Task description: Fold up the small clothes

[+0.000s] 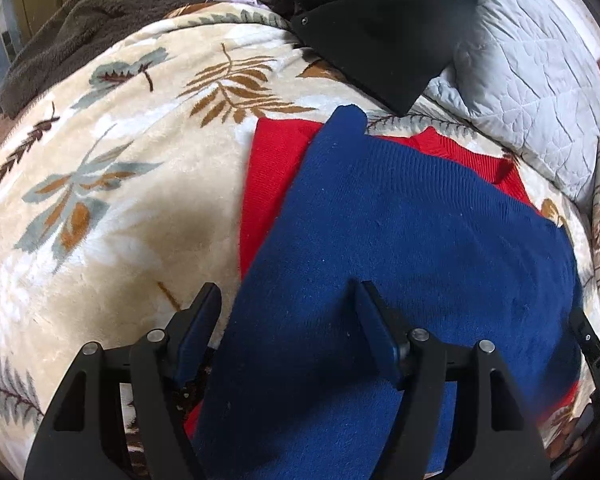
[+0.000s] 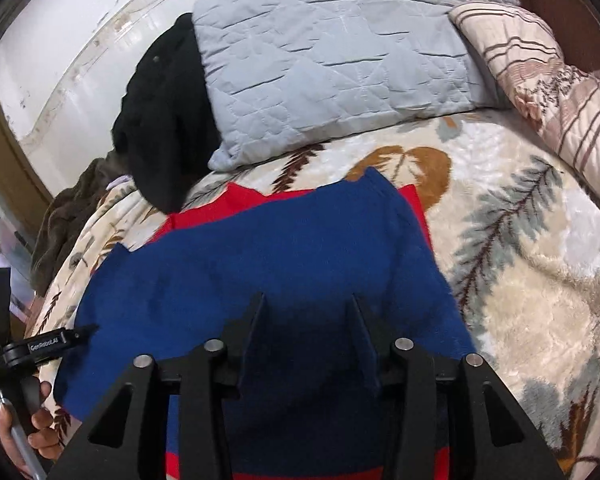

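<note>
White lettering "GenRobot.AI" reads on the black arm of the left gripper [image 2: 86, 330], seen at the lower left of the right wrist view. A smaller white label sits further back on the same body, too small to read. In the left wrist view, the black part [image 1: 598, 360] at the right edge carries white letters, legible only as "DAS".
</note>
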`<state>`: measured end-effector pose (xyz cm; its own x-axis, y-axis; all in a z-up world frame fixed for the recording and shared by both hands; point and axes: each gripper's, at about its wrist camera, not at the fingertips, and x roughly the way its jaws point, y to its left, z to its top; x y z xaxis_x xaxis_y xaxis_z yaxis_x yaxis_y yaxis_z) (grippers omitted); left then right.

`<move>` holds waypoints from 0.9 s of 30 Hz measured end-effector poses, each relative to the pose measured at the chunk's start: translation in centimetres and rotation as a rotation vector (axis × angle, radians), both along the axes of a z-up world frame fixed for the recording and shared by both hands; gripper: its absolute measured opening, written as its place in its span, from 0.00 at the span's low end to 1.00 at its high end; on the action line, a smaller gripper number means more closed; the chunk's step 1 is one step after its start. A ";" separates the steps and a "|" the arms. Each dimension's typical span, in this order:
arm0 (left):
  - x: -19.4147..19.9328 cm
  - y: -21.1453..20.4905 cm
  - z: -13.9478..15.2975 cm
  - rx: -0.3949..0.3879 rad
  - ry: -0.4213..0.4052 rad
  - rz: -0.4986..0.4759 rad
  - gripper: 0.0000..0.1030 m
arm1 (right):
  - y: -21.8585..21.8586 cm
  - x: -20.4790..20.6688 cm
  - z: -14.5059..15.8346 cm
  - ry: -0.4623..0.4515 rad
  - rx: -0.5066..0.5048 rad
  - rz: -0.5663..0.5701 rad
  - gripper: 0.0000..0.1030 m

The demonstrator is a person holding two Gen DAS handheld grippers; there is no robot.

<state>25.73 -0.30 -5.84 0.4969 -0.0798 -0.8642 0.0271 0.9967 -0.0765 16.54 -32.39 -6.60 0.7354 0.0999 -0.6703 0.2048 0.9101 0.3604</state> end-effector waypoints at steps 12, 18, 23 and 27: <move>-0.3 0.2 0.4 0.001 0.014 0.004 0.69 | 0.4 0.1 -0.6 0.043 0.005 -0.043 0.48; -0.3 1.6 1.3 -0.039 -0.002 0.029 0.69 | -2.6 -0.7 0.0 0.014 0.013 -0.146 0.48; 0.5 3.5 1.4 -0.134 0.006 0.076 0.69 | -7.1 -0.9 -0.7 0.011 0.050 -0.274 0.50; 0.7 2.7 1.0 -0.177 0.013 0.044 0.69 | -7.9 0.1 -1.8 0.000 0.119 -0.202 0.25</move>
<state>26.41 2.44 -4.84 0.4924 -0.2096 -0.8448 -0.0179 0.9679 -0.2506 16.66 -40.27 -8.37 0.7486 0.0296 -0.6623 0.3780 0.8016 0.4631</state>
